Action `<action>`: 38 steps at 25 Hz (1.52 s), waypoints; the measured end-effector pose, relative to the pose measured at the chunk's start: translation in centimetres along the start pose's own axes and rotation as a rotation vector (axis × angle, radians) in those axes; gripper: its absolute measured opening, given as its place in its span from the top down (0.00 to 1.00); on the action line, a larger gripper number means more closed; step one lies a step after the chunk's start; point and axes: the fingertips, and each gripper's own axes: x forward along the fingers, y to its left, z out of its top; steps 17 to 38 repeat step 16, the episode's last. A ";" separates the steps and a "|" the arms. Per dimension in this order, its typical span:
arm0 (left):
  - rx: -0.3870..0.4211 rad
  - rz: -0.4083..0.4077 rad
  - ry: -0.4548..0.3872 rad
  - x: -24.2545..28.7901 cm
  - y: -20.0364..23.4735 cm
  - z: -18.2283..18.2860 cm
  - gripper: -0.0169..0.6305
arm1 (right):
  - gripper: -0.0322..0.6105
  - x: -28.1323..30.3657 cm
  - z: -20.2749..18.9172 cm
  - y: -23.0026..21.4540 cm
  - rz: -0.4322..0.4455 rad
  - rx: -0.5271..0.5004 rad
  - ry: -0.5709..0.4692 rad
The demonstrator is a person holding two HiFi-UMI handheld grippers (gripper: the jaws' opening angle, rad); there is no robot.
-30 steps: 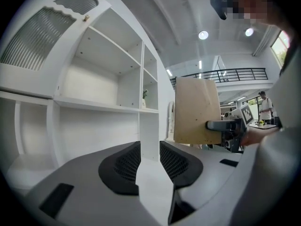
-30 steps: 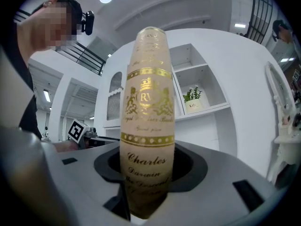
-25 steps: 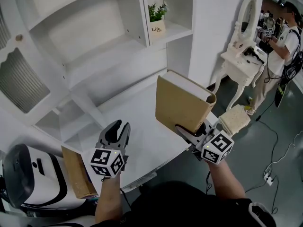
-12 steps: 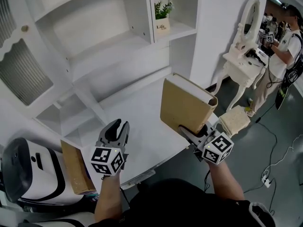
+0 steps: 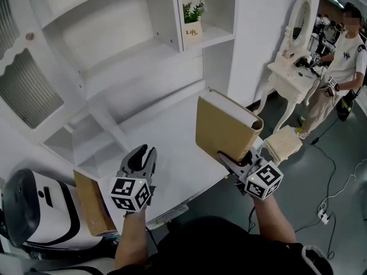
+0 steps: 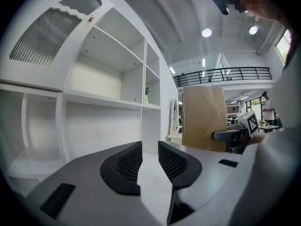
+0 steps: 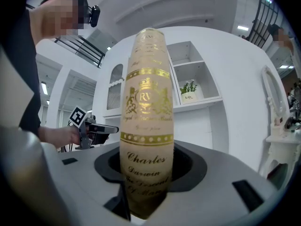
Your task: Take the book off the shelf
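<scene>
The right hand-held gripper (image 5: 232, 160) is clamped on the lower end of the book (image 5: 223, 128), one jaw on each cover. The book stands upright and a little tilted in the air over the right part of the white bench (image 5: 166, 136), clear of the shelf unit (image 5: 114, 44) behind it. It is tan, with pale page edges on top. In the right gripper view its spine faces the camera (gold crest and bands, "Charles Darwin" in gold script).

The left hand-held gripper (image 5: 142, 158) hangs over the near left edge of the bench, well apart from the book. Its jaws are closing, with a narrow gap between them and nothing in it.

A small potted plant (image 5: 192, 20) sits in an upper right compartment of the shelf unit. A flat brown object (image 5: 92, 205) leans below the bench at near left. At far right a person (image 5: 338, 67) stands beside a white dressing table (image 5: 292, 67).
</scene>
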 end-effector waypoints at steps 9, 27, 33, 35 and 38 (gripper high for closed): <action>0.014 -0.016 0.012 0.0 -1.1 0.1 0.81 | 0.63 -0.8 -0.4 0.0 -0.003 0.049 -0.013; 0.009 -0.019 0.016 -0.6 -1.3 -0.3 0.82 | 0.63 -1.1 -0.7 0.7 0.002 0.046 -0.021; 0.009 -0.019 0.016 -0.6 -1.3 -0.3 0.82 | 0.63 -1.1 -0.7 0.7 0.002 0.046 -0.021; 0.009 -0.019 0.016 -0.6 -1.3 -0.3 0.82 | 0.63 -1.1 -0.7 0.7 0.002 0.046 -0.021; 0.009 -0.019 0.016 -0.6 -1.3 -0.3 0.82 | 0.63 -1.1 -0.7 0.7 0.002 0.046 -0.021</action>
